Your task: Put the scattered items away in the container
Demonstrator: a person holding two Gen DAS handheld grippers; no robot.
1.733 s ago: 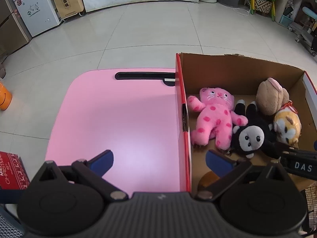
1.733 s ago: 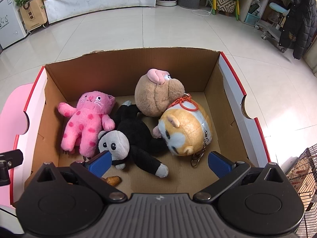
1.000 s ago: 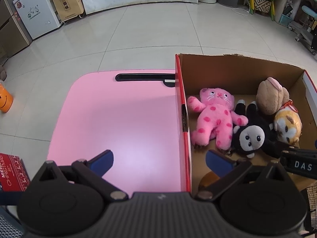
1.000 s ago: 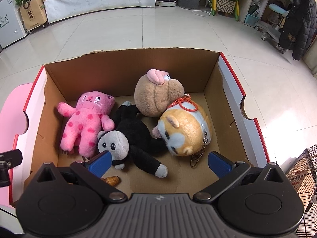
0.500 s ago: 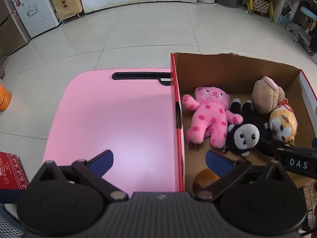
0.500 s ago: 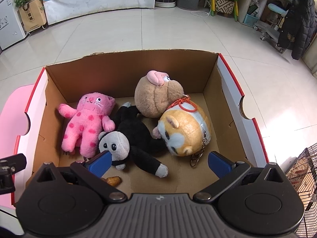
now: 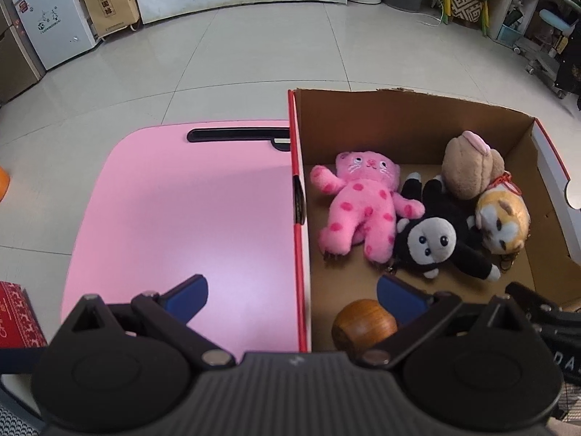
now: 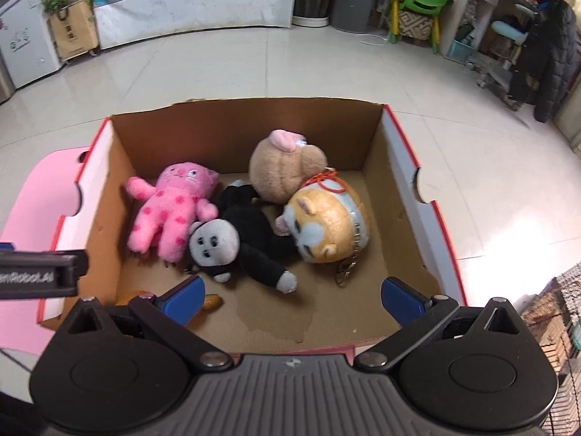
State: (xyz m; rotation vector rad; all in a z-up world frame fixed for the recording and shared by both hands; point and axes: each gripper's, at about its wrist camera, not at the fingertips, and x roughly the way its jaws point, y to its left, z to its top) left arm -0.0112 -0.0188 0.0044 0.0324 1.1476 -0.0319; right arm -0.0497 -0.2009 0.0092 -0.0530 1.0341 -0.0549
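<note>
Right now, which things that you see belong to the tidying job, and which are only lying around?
Belong to the job:
brown cardboard box
pink spotted plush cat
black plush monkey
tan round plush
orange plush hamster
round wooden ball

Just lying about:
pink lap table
red patterned box
green plastic chair

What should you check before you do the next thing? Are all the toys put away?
1. Toys in the cardboard box: pink cat, black monkey, tan plush, orange hamster and wooden ball all inside: ok.
2. Pink table has nothing left on it in view: ok.
3. Left gripper open, holding nothing: ok.
4. Right gripper open, holding nothing: ok.
5. Toys outside both views: cannot tell.
6. Box fully on the table: cannot tell.
</note>
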